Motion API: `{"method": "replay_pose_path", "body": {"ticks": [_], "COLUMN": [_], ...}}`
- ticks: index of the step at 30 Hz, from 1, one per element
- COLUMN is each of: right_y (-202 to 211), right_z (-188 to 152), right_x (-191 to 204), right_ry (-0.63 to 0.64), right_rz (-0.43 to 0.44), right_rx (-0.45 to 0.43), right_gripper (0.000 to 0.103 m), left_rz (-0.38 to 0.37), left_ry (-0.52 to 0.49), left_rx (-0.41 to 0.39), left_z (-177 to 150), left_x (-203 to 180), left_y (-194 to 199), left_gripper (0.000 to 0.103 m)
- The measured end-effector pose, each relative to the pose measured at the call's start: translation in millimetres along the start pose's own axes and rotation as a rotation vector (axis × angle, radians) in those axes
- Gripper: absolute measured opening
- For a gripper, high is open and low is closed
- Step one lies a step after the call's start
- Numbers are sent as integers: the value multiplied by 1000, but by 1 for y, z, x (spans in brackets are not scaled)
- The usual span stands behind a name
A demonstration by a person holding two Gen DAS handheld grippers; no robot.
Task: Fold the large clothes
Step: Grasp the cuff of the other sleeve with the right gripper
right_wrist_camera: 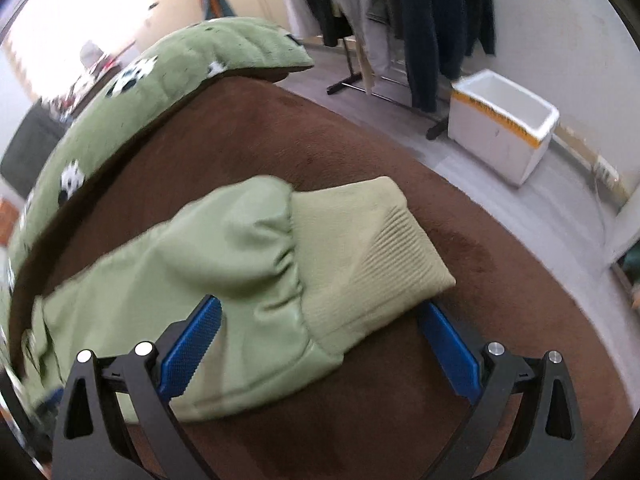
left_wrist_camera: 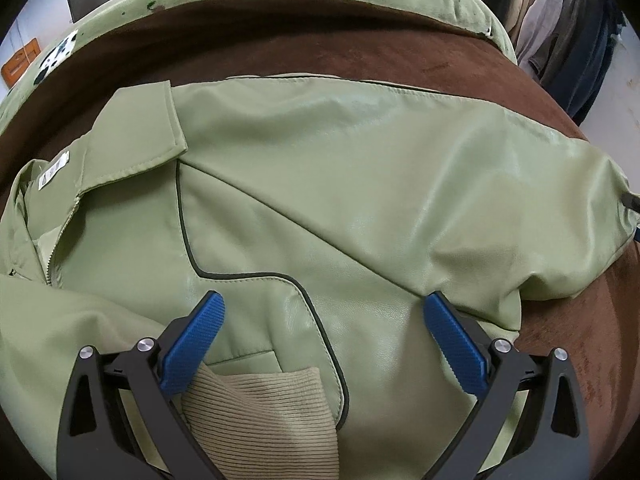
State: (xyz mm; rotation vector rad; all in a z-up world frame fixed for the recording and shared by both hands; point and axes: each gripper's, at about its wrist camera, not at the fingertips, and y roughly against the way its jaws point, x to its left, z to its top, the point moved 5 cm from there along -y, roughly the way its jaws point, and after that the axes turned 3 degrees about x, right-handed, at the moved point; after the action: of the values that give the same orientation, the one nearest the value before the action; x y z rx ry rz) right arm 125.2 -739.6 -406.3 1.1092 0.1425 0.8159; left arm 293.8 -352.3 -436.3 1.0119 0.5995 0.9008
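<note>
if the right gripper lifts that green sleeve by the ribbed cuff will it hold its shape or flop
Probably flop: the light green leather-look sleeve already sags in soft creases. Its beige ribbed knit cuff may stretch. The smooth sheen suggests it could slide on the brown suede-like surface.

Smooth leather-look jacket [left_wrist_camera: 320,184], pale green, soft sheen, dark piping on seams. Ribbed knit cuff [right_wrist_camera: 360,248] on sleeve, matt; same ribbed knit [left_wrist_camera: 260,416] low in left view. Brown bed cover [right_wrist_camera: 360,400], velvety matt nap. Green plush blanket [right_wrist_camera: 160,92], fuzzy. Left claw [left_wrist_camera: 320,344]: matt black plastic arms, blue textured pads [left_wrist_camera: 192,348], shiny metal screws. White foam box [right_wrist_camera: 504,136], dull. Grey floor [right_wrist_camera: 540,208], smooth.
</note>
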Motion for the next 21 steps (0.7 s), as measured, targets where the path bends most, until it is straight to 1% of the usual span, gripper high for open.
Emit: {"method": "replay_pose_path", "body": {"ticks": [2,3,4,5,6,7,9,10,13,17,19,21], "right_y": [-2,-3,-3,-3,-2,-2,-1,0,2,7,13,26], "right_z": [5,6,7,8,8,8,8,8,7,9,12,16], "right_x": [-1,-1,-1,0,1,3,8,11,18,20,24,32], "right_ry": [-17,-18,-15,-6,-3,-2,19,36,71,65,79,99], "right_rz": [10,12,7,-3,10,31,32,26,3,9,6,9], "right_rx": [2,4,7,10,11,17,16,17,11,7,-7,-42], "right_gripper": [96,90,76,67,54,48,35,30,24,22,21,21], "left_rz": [-1,-1,0,0,-1,-1,0,1,2,8,7,7], "left_ry": [1,2,1,1,2,2,3,3,1,-5,0,2], "left_rx": [-3,-4,-6,-7,-9,-9,-10,-10,-9,-10,-4,2], "left_z": [0,0,-1,-1,-1,-2,-1,-2,-2,-2,-1,0], "left_x": [1,1,1,1,1,1,0,0,0,0,0,0], "left_y": [0,0,0,0,0,0,0,0,0,-1,-1,-1], "left_gripper": [98,98,98,98,98,98,98,98,98,98,98,98]}}
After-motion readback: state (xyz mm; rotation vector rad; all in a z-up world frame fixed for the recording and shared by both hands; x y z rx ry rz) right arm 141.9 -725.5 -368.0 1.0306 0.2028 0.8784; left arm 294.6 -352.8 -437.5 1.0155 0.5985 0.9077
